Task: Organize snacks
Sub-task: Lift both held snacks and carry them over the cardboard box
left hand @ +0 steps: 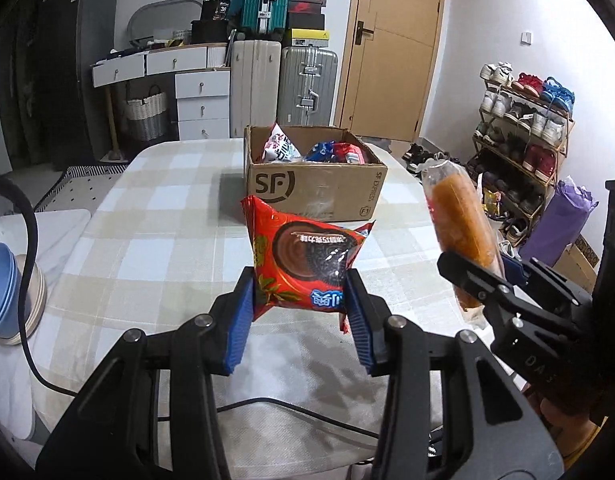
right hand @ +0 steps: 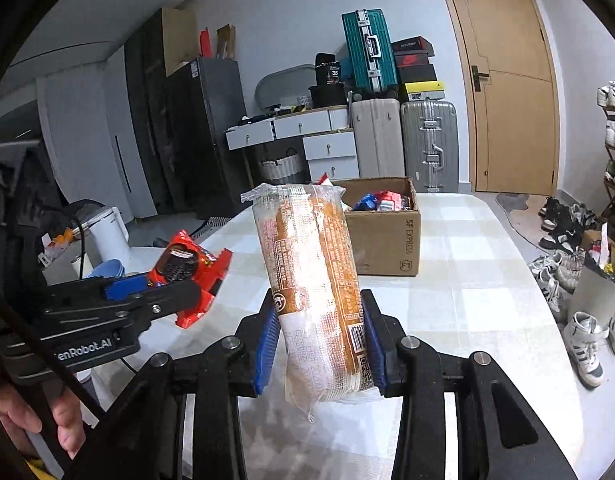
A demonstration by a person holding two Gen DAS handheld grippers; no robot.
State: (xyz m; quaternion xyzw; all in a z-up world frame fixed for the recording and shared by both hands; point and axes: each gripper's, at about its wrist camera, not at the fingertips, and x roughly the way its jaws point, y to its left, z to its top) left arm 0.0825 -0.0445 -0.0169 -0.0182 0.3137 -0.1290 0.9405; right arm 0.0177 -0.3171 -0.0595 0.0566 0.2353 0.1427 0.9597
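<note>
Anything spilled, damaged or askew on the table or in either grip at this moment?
Nothing stands out. The left gripper holds a red cookie packet, the right gripper a wrapped bread roll; the cardboard box sits upright with snacks inside.

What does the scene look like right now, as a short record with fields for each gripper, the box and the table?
left gripper: shut on red cookie packet, held above the table
right gripper: shut on clear-wrapped bread roll, held upright
cardboard box: open, on the table beyond both grippers, several snack packets already inside
table: covered with checked cloth
stacked bowls: at the table's left edge
</note>
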